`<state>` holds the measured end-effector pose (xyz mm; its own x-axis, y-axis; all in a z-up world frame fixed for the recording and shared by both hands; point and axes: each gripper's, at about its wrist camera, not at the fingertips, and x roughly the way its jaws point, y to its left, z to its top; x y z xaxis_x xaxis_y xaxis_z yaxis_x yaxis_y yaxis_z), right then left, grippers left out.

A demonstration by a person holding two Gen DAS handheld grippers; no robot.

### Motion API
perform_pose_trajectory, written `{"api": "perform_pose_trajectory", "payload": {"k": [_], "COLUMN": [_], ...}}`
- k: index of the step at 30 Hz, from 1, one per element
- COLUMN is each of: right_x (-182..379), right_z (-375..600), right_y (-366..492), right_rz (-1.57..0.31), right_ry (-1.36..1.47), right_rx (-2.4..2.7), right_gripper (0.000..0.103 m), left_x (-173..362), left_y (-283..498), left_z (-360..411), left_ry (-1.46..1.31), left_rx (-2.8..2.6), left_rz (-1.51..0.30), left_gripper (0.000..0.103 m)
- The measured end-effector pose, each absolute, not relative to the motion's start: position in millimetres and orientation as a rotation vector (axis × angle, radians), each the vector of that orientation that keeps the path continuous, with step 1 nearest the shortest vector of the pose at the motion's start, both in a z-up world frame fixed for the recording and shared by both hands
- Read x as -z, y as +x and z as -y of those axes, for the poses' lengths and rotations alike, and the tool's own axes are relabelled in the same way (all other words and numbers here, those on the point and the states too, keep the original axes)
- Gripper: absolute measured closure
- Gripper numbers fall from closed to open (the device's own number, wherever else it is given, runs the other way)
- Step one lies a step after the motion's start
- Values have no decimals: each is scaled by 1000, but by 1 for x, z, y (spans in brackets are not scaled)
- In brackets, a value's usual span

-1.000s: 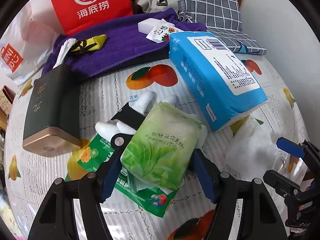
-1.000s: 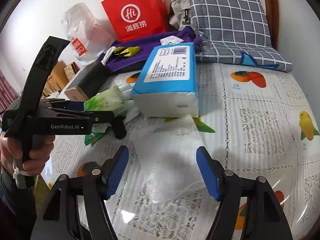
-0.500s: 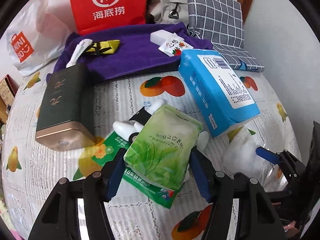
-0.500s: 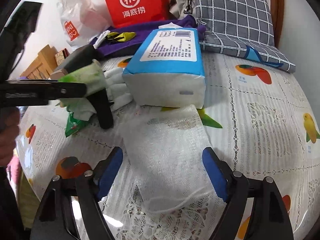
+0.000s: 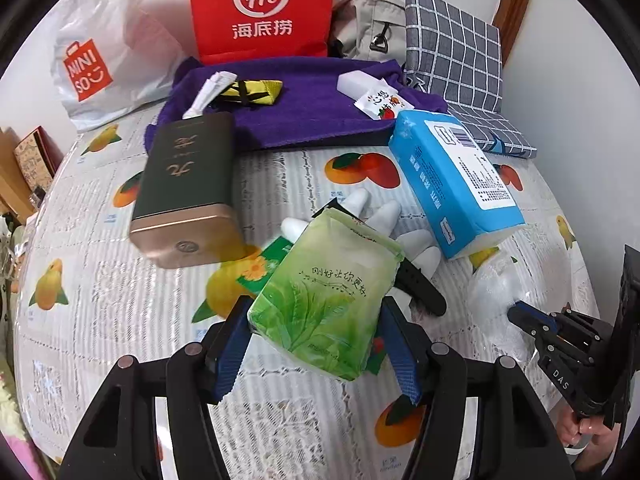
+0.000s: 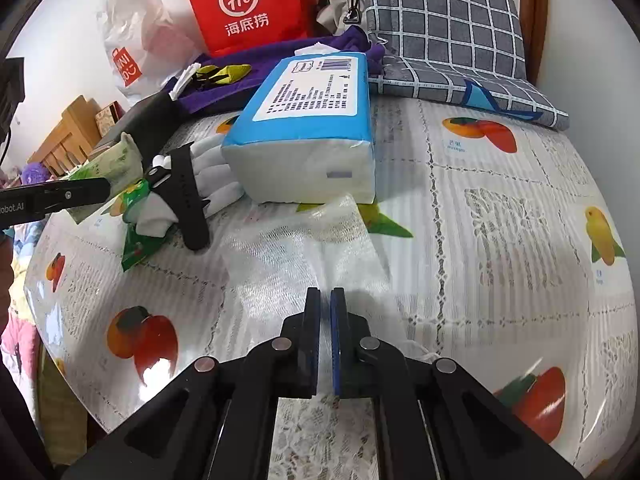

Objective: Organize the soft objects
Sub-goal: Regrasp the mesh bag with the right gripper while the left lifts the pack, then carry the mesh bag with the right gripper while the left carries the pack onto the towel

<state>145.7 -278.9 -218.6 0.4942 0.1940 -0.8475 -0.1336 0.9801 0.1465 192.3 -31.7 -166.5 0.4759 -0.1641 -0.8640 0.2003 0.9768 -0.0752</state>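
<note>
Tongs in the person's left hand (image 5: 316,344) grip a green tissue pack (image 5: 326,294) between blue pads at the lower centre of the left wrist view, the pack lifted off the tabletop (image 5: 120,304) and tilted up to the right. Right tongs (image 6: 325,312), seen at the bottom centre of the right wrist view, are pinched nearly closed on the near edge of a clear plastic bag (image 6: 296,252) that lies on the fruit-print cloth. Just beyond the bag sits a blue tissue packet (image 6: 308,132), barcode label up. To its left in that view, white gloves (image 6: 212,184) and a black strap (image 6: 188,200) rest on a flat green wrapper (image 6: 138,248). In the left wrist view, a dark box with a gold end (image 5: 188,188) lies left of centre, and a purple towel (image 5: 304,108) spreads behind it, carrying a yellow-and-black item (image 5: 256,90) and a small white packet (image 5: 378,102). A red paper bag (image 5: 262,10) stands at the top, a white shopping bag (image 5: 104,64) at the upper left, and a grey checked cushion (image 5: 452,48) at the upper right.
</note>
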Motion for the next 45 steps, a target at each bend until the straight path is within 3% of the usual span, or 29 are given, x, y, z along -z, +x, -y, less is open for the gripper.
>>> {"api": "perform_pose_trajectory", "payload": {"k": [10,11,12,13,14,15,18,24,28,31,34,35,36,45], "right_x": [205,206,207,207,205,204,209,226,234,232,224,221,220,188], "right_z": [273,273,274,276,278,280,282,273,242,237,245,249,254,264], "right_y": [129,129,130,129,128,127,133,146,143,140,142,144,146,147], "right_rz": [-1026,-1040,-1045,-1031,-1010,-980,-962,-978,-992,-975,-976,-988,-1005,-968], "right_ry": [63,68,79,96,105,113,99,91,-68,-90,-58,-44,-25,49], "right_rx": [-232,-230,-231,-226,-218,-211,-194,-224,-226,-213,-183,-182,-187,-224], "right_gripper": [98,86,64,50,30,23,15,10,2,10,56,84,97,97], "left_x": [160,160,160,160,160,161,162,166,168,168,166,166,165,149], "left_y": [177,175,174,174,173,172,173,174,178,179,180,180,181,181], "left_z": [16,15,14,14,13,12,11,11,11,10,7,5,4,-11], "left_ry": [10,8,6,4,2,1,-1,-3,-8,-9,-17,-21,-26,-41], "left_rx": [213,213,214,215,216,217,217,215,213,213,212,211,211,204], "left_rz": [-1035,-1034,-1035,-1034,-1034,-1034,-1036,-1046,-1054,-1053,-1050,-1049,-1048,-1006], "left_gripper": [42,42,42,42,42,42,42,42,42,42,42,42,42,42]}}
